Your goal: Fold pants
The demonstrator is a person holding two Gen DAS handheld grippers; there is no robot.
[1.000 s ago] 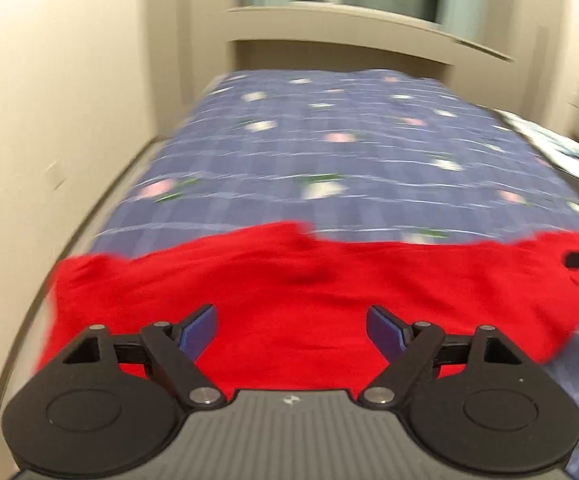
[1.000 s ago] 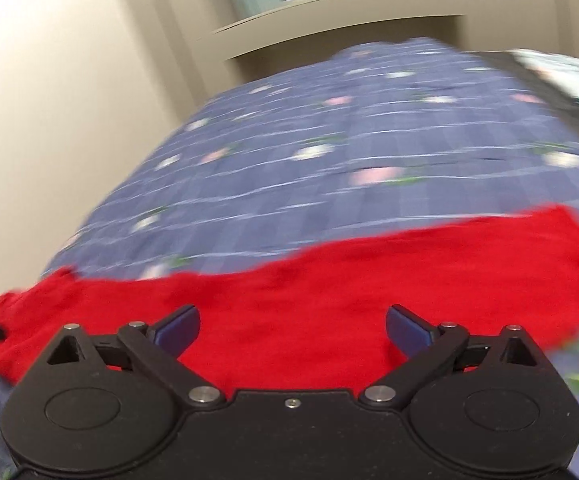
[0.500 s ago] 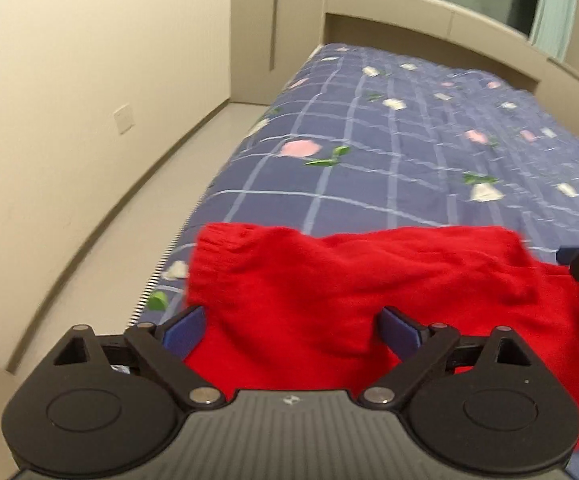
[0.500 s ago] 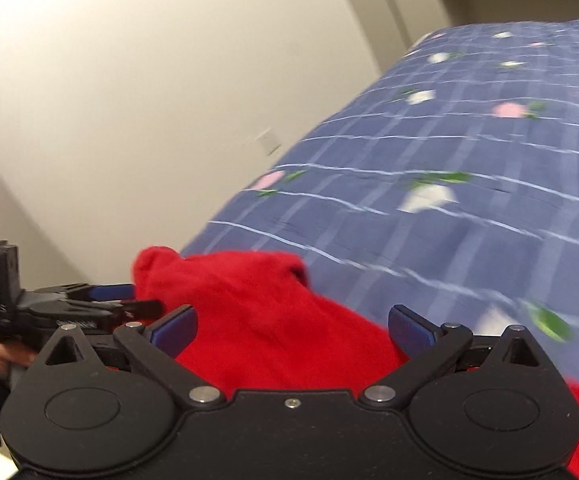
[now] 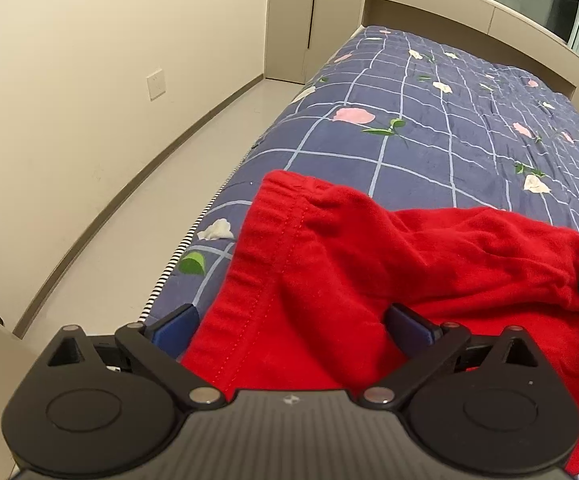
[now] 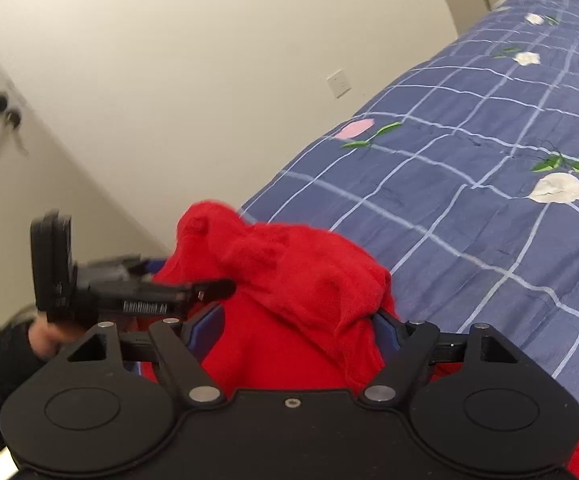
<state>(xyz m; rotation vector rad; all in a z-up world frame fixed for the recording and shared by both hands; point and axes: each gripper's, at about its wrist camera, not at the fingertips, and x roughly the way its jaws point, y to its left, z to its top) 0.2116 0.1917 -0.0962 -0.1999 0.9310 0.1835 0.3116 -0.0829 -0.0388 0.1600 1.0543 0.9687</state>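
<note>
On the blue bed (image 5: 429, 132), my left tool (image 5: 289, 326) and right tool (image 6: 297, 330) (both spread wide) have red pants (image 5: 369, 264) bunched between them.

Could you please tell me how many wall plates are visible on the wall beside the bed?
1: a single white wall plate on the cream wall left of the bed; others may be out of view.

The bed (image 5: 449, 128) has a blue checked cover with printed flowers. The red pants (image 5: 369, 264) lie bunched on it, near the edge beside the floor (image 5: 137, 232).
</note>
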